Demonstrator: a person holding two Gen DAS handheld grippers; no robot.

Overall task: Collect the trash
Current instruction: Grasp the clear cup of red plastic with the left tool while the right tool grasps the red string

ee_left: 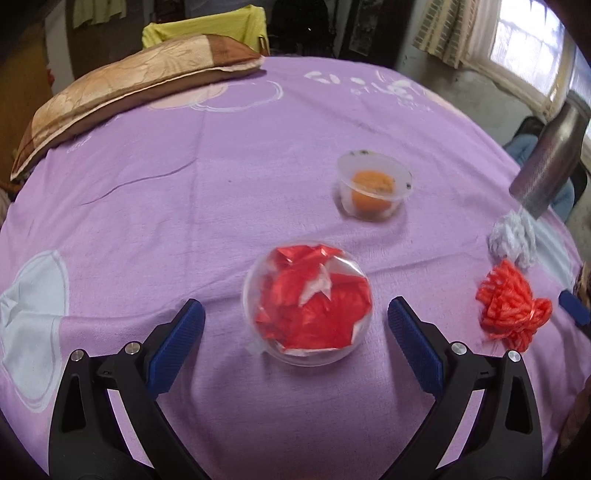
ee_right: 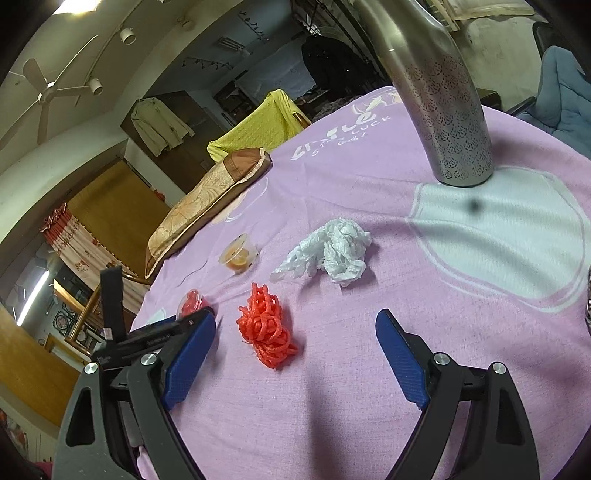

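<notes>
A clear round container (ee_left: 308, 304) stuffed with red and white wrapper lies on the purple sheet, just ahead of and between the fingers of my open left gripper (ee_left: 295, 314). A small clear cup (ee_left: 373, 186) with something orange inside stands farther back. An orange mesh net (ee_left: 511, 304) lies to the right, beside a crumpled white tissue (ee_left: 513, 240). In the right wrist view the orange net (ee_right: 267, 330) sits just ahead of my open right gripper (ee_right: 295, 328), nearer its left finger, untouched. The tissue (ee_right: 332, 254) lies beyond it. The cup (ee_right: 239, 255) and red container (ee_right: 192, 302) are at left.
A tall patterned steel bottle (ee_right: 443, 110) stands at the back right of the bed, also at the edge of the left view as the bottle (ee_left: 550, 166). A brown pillow (ee_left: 122, 96) lies at the far left, with a yellow cloth (ee_left: 207, 31) behind it.
</notes>
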